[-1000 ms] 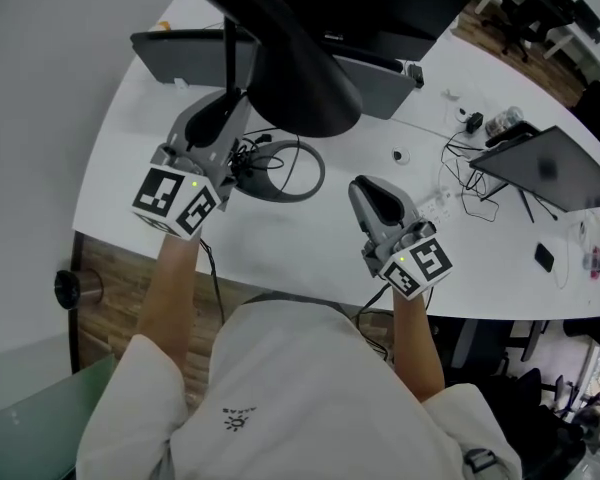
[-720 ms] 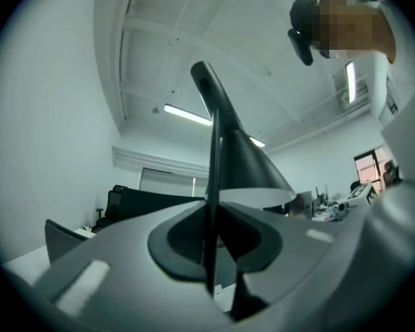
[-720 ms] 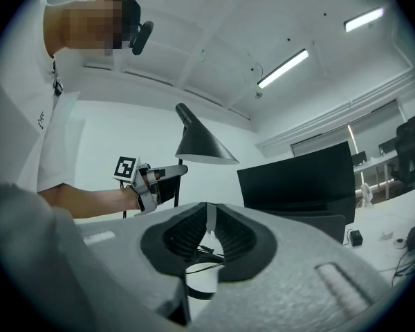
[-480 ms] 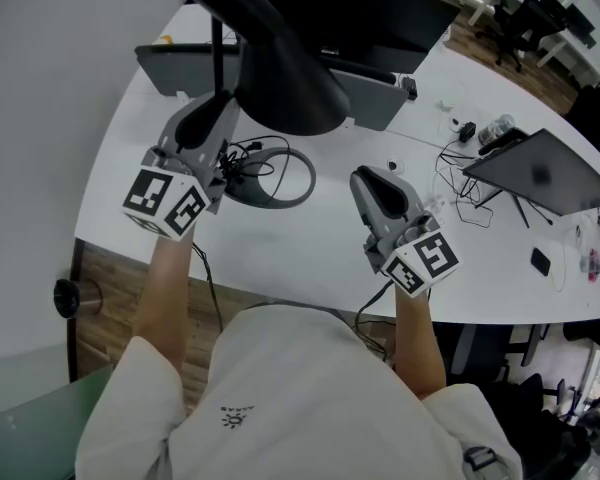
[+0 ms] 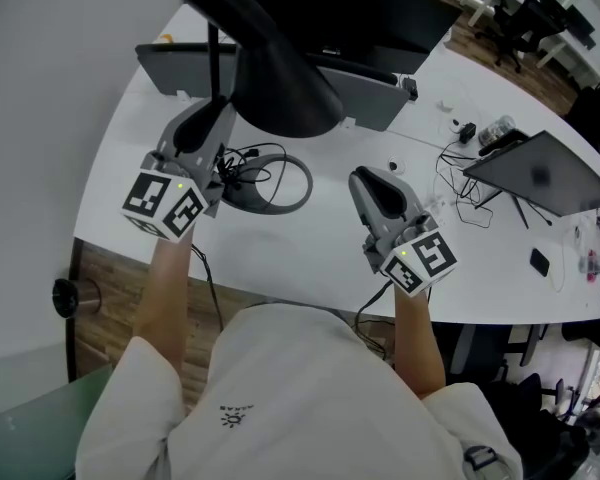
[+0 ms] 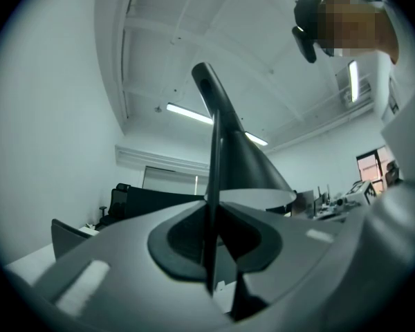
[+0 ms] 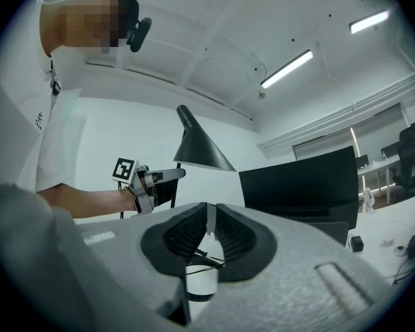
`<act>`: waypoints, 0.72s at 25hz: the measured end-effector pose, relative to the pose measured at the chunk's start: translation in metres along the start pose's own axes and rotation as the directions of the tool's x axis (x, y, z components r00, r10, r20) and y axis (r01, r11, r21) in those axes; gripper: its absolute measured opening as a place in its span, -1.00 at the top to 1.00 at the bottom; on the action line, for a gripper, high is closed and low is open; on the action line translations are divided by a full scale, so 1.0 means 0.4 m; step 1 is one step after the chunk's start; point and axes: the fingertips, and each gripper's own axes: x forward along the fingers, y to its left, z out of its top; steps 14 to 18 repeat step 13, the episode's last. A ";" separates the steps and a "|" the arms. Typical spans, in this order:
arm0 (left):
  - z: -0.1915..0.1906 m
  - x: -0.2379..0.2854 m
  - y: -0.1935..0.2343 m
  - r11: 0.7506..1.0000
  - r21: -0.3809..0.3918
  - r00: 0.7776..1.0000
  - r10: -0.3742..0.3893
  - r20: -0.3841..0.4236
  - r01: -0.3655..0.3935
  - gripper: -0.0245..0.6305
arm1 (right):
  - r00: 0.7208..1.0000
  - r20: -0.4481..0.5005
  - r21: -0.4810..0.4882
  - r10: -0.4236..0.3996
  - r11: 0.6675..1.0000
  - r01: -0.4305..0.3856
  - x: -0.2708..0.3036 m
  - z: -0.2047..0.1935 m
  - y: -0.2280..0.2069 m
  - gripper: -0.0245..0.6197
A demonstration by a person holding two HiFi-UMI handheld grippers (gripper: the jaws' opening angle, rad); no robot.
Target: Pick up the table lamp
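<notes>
The table lamp is black, with a cone shade (image 5: 280, 78), a thin upright stem (image 5: 213, 58) and a ring base (image 5: 273, 181) on the white table (image 5: 280, 248). My left gripper (image 5: 216, 110) is shut on the stem below the shade. In the left gripper view the stem (image 6: 211, 241) runs straight up between the pads to the shade (image 6: 252, 168). My right gripper (image 5: 360, 180) hovers to the right of the ring base, shut with nothing in it. From the right gripper view I see the shade (image 7: 202, 147) and the left gripper (image 7: 167, 177) beyond the closed jaws.
A big black monitor (image 5: 380, 8) stands behind the lamp, with a grey slab (image 5: 378, 93) in front of it and a dark laptop (image 5: 175, 58) at the left. Another laptop (image 5: 550, 168), loose cables (image 5: 460, 183) and a phone (image 5: 543, 258) lie at the right.
The right gripper has lifted slightly. The left gripper stays shut on the stem in about the same place.
</notes>
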 end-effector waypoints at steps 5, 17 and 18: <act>-0.007 -0.002 0.004 1.000 -0.008 1.000 0.001 -0.001 -0.001 0.79 | 1.000 0.003 -0.001 -0.001 1.000 0.001 0.005 0.003 0.000 0.80; -0.017 0.004 -0.010 1.000 0.025 1.000 -0.006 -0.007 0.006 0.79 | 1.000 -0.003 0.002 -0.004 1.000 0.004 0.003 -0.011 -0.002 0.80; -0.017 0.004 -0.010 1.000 0.025 1.000 -0.006 -0.007 0.006 0.79 | 1.000 -0.003 0.002 -0.004 1.000 0.004 0.003 -0.011 -0.002 0.80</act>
